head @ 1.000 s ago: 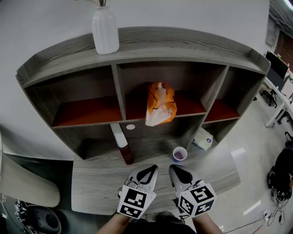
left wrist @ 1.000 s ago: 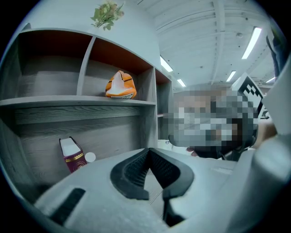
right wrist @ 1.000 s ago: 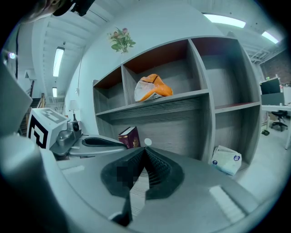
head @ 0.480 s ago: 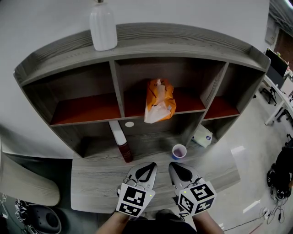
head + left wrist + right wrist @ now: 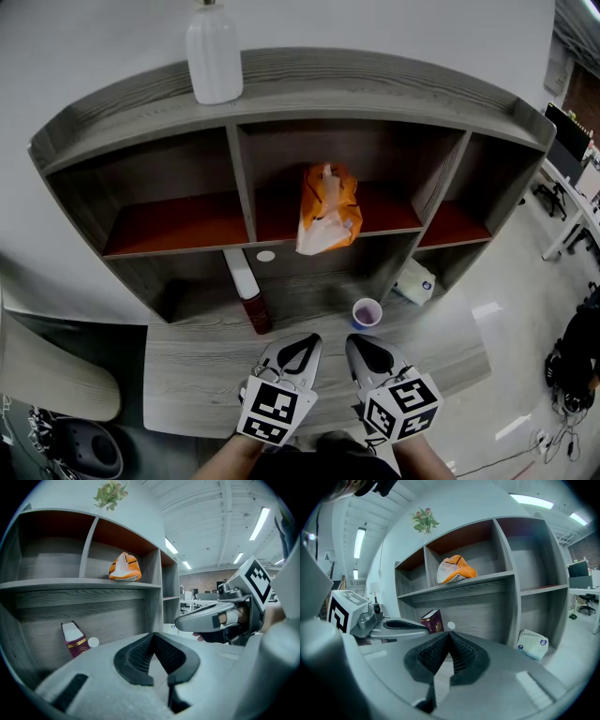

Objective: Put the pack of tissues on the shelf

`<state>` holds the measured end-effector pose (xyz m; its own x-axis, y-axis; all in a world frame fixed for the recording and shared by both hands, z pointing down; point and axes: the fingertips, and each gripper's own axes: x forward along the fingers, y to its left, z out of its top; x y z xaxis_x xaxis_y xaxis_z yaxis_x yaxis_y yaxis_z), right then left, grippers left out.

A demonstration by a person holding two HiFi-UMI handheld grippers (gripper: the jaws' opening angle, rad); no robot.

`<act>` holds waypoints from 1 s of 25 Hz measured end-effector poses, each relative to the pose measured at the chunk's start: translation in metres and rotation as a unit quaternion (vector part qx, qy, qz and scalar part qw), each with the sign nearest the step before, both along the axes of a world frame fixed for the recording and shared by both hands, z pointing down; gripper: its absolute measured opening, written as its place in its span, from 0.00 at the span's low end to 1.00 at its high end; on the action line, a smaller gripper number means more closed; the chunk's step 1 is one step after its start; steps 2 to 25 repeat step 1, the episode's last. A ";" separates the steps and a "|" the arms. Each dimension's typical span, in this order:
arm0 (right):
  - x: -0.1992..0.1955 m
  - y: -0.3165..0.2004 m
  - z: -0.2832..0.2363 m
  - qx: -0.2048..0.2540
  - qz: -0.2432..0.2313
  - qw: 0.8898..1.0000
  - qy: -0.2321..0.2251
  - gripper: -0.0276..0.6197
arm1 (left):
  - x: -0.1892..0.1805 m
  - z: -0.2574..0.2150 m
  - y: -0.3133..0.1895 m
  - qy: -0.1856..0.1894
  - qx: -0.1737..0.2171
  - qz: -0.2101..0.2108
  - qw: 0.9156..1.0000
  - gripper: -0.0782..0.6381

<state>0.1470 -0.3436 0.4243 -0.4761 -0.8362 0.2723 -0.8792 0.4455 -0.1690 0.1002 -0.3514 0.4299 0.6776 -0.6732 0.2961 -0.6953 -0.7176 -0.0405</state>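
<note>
A pale tissue pack with a blue mark (image 5: 415, 281) leans in the low right nook of the grey shelf unit (image 5: 375, 94), resting on the desk; it also shows in the right gripper view (image 5: 533, 644). An orange and white bag (image 5: 327, 208) sits in the middle compartment. My left gripper (image 5: 302, 341) and right gripper (image 5: 362, 343) hover side by side over the desk's front, both shut with nothing between the jaws. The left gripper's jaws (image 5: 153, 635) and the right gripper's jaws (image 5: 450, 633) meet at their tips. The tissue pack lies ahead and to the right of both.
A white vase (image 5: 214, 56) stands on the shelf top. A maroon box (image 5: 251, 302) leans under the middle compartment, with a small purple cup (image 5: 367, 313) to its right. A chair (image 5: 56, 375) stands at the left of the desk (image 5: 187, 375).
Both grippers keep their places and stay shut. Only the head view has shifted slightly.
</note>
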 end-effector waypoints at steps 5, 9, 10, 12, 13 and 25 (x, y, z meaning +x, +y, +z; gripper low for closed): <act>0.000 0.000 0.000 0.000 0.001 1.000 -0.001 0.04 | 0.000 0.000 0.000 -0.001 0.000 0.001 1.000 0.10; 0.000 0.000 0.000 0.000 0.001 1.000 -0.001 0.04 | 0.000 0.000 0.000 -0.001 0.000 0.001 1.000 0.10; 0.000 0.000 0.000 0.000 0.001 1.000 -0.001 0.04 | 0.000 0.000 0.000 -0.001 0.000 0.001 1.000 0.10; 0.000 0.000 0.000 0.000 0.001 1.000 -0.001 0.04 | 0.000 0.000 0.000 -0.001 0.000 0.001 1.000 0.10; 0.000 0.000 0.000 0.000 0.001 1.000 -0.001 0.04 | 0.000 0.000 0.000 -0.001 0.000 0.001 1.000 0.10; 0.000 0.000 0.000 0.000 0.001 1.000 -0.001 0.04 | 0.000 0.000 0.000 -0.001 0.000 0.001 1.000 0.10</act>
